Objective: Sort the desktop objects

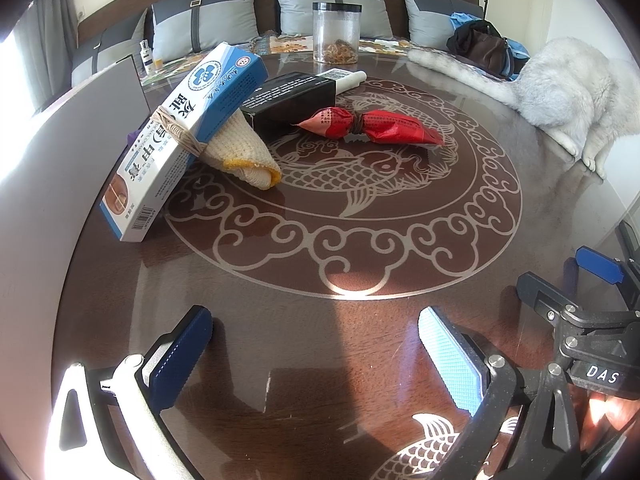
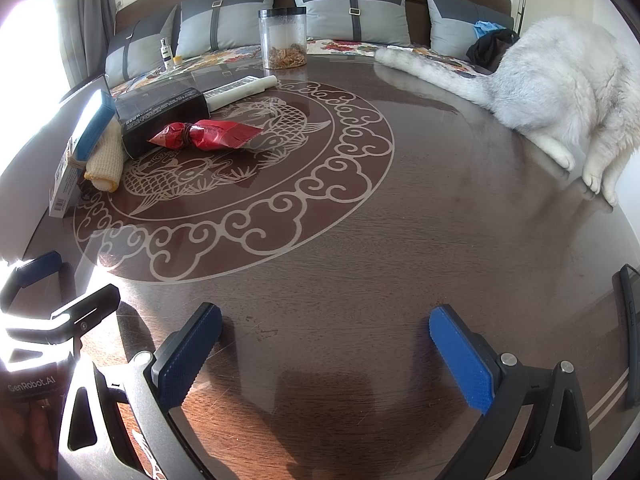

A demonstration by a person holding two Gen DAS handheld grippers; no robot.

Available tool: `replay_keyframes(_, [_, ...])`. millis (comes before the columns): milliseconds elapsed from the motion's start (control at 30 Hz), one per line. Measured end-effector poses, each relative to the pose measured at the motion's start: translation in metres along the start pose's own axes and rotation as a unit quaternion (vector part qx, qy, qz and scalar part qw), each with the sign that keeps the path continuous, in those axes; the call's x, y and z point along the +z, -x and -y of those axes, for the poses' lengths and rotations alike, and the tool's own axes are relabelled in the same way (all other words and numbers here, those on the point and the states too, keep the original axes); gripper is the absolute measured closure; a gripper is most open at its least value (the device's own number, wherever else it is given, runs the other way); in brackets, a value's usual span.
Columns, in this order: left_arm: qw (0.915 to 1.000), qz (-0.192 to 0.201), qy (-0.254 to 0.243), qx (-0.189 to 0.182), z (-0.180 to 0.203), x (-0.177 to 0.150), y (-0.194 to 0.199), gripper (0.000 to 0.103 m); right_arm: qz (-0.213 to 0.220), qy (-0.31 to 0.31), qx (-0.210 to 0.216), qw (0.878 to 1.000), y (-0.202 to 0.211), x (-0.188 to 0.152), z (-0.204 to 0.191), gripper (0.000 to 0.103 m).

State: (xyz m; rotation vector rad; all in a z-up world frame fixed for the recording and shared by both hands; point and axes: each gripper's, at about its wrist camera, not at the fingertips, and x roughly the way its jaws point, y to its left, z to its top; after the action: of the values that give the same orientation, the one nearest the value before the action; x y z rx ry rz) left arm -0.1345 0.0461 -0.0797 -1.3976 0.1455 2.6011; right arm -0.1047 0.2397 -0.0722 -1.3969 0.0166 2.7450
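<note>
Both grippers hovering wide open, holding nothing, over bare near tabletop.

Left gripper (image 1: 316, 356) and right gripper (image 2: 326, 354) are facing the clutter: blue-and-white box (image 1: 188, 136), red packet (image 1: 372, 126), black box (image 1: 294, 106); cat (image 2: 568, 92) is sitting at the table (image 2: 400, 248) edge.

I'm looking at a dark brown round table (image 2: 400, 240) bearing a pale fish-and-cloud inlay. Lying on it toward my left are a blue-and-white box (image 1: 180, 136) leaning on a cream knitted cloth (image 1: 244, 152), a black box (image 1: 292, 102), a red tied packet (image 1: 372, 126) and a white remote (image 1: 346, 79). A clear jar (image 1: 336, 32) is standing at the far edge, and a grey cat (image 2: 560, 92) is sitting at the right.
</note>
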Motion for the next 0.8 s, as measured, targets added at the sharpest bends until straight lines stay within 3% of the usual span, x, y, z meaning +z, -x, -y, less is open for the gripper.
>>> replay_keyframes(33, [1.0000,-0.005,-0.004,0.002,-0.001,0.000,0.003,0.000,0.000,0.000,0.000,1.000,0.000,0.000,0.000,0.000])
replay_keyframes(100, [0.9992,0.026,-0.017,0.025,-0.005,0.006,0.020,0.000,0.000,0.000,0.000,1.000,0.000,0.000,0.000,0.000])
replay_keyframes(200, [0.9941,0.085,-0.028,0.061,-0.019,0.038,0.047,0.000,0.000,-0.001,-0.001,1.000,0.000,0.000,0.001,0.000])
replay_keyframes(267, [0.9920,0.097,-0.032,0.074,-0.033,0.065,0.048,0.000,0.000,-0.001,-0.001,1.000,0.000,0.000,0.001,0.000])
replay_keyframes(467, [0.9925,0.004,-0.082,0.090,-0.060,0.108,-0.024,0.000,0.000,-0.001,-0.001,1.000,0.000,0.000,0.001,0.000])
replay_keyframes(533, [0.9925,-0.019,-0.091,0.080,-0.064,0.110,-0.041,0.000,0.000,-0.001,-0.001,1.000,0.000,0.000,0.001,0.000])
replay_keyframes(600, [0.9953,-0.014,-0.080,0.054,-0.066,0.115,-0.042,0.000,0.000,-0.001,-0.001,1.000,0.000,0.000,0.001,0.000])
replay_keyframes(667, [0.9974,-0.009,-0.059,0.040,-0.065,0.119,-0.040,0.027,0.000,-0.001,-0.001,1.000,0.000,0.000,0.001,0.000])
replay_keyframes(700, [0.9979,-0.009,-0.051,0.038,-0.064,0.121,-0.038,0.032,0.000,-0.001,-0.001,1.000,0.000,0.000,0.000,0.000])
replay_keyframes(767, [0.9991,-0.016,-0.034,0.022,-0.062,0.118,-0.034,0.062,0.000,-0.001,-0.001,1.000,0.000,0.000,0.001,0.000])
replay_keyframes(800, [0.9993,-0.024,-0.021,0.020,-0.061,0.115,-0.032,0.062,0.000,-0.001,-0.001,1.000,0.000,0.000,0.001,0.000])
